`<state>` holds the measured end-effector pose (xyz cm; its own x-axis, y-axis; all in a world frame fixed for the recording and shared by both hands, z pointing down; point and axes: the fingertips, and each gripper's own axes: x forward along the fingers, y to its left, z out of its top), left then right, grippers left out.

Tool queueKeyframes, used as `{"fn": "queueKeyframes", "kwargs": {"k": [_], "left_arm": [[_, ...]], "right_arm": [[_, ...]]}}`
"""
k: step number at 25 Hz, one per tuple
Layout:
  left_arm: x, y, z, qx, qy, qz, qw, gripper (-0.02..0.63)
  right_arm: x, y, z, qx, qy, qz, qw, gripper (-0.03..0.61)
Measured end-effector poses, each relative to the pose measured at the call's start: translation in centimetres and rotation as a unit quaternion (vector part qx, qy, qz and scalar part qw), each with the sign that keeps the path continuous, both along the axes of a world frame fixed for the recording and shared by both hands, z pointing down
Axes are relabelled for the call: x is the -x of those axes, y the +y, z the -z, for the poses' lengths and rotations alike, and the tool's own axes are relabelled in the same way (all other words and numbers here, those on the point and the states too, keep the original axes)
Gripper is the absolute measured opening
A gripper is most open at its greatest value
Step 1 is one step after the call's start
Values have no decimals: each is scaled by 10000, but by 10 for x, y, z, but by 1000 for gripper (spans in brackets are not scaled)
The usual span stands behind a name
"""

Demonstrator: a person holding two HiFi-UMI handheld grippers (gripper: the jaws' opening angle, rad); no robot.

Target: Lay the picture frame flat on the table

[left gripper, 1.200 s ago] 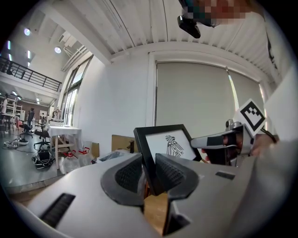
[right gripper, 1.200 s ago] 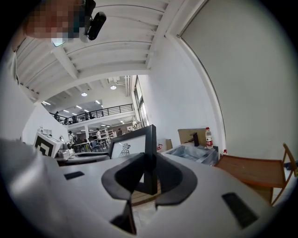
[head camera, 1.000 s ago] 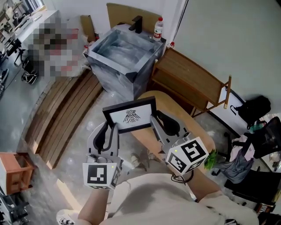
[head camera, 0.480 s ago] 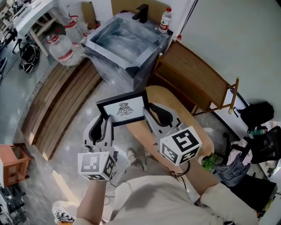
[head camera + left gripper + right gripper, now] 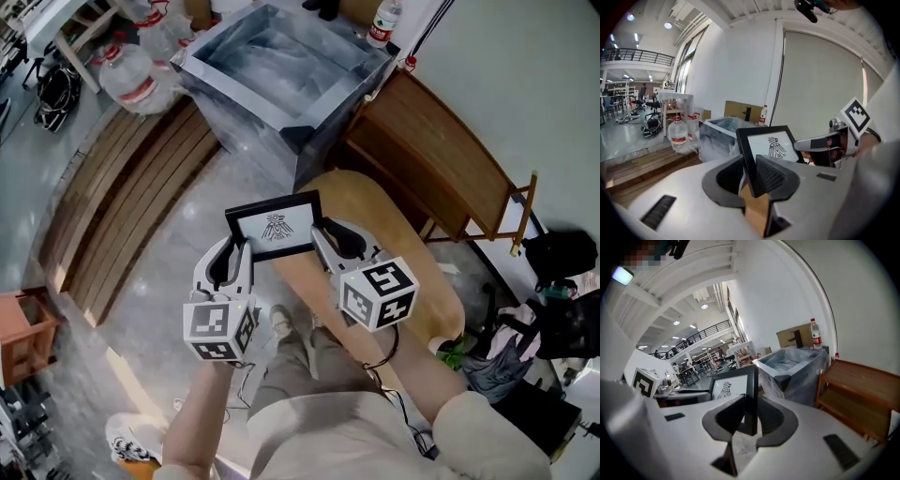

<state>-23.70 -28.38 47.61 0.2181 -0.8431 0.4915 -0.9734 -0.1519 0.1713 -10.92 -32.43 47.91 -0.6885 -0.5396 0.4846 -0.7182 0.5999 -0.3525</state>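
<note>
Grey workshop floor, with an oval light-wood table point(image 5: 380, 220) below. The black rectangular picture frame with white bird print point(image 5: 275, 225) is upright in the air at the table's end. Left gripper point(image 5: 240, 251) is clamped on its left edge, right gripper point(image 5: 321, 234) on its right edge.

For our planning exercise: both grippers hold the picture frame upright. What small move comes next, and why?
Probably carry the picture frame over the table and begin tipping it flat. The left gripper and right gripper clamp its side edges; it stands upright, partly over the floor.
</note>
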Motion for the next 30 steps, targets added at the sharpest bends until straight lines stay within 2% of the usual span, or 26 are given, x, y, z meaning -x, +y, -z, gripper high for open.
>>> {"fn": "queueKeyframes", "kwargs": {"k": [6,14,22,30], "left_arm": [[1,-7,-96,637,352,181,9972,80],[2,-6,-219,1337,554,240,9892,78],[2,16,-332,2026,797,332,9755,78],[5,39,-432,2727,835,479,9573,78]], "right_arm": [[0,-7,-88,649,-44,-240,9976,60],[0,-6,-214,1393,110,-309,9897,60],[2,10,-325,1969,478,-169,9791,60],[6,34,-418,2456,917,82,9650,60]]}}
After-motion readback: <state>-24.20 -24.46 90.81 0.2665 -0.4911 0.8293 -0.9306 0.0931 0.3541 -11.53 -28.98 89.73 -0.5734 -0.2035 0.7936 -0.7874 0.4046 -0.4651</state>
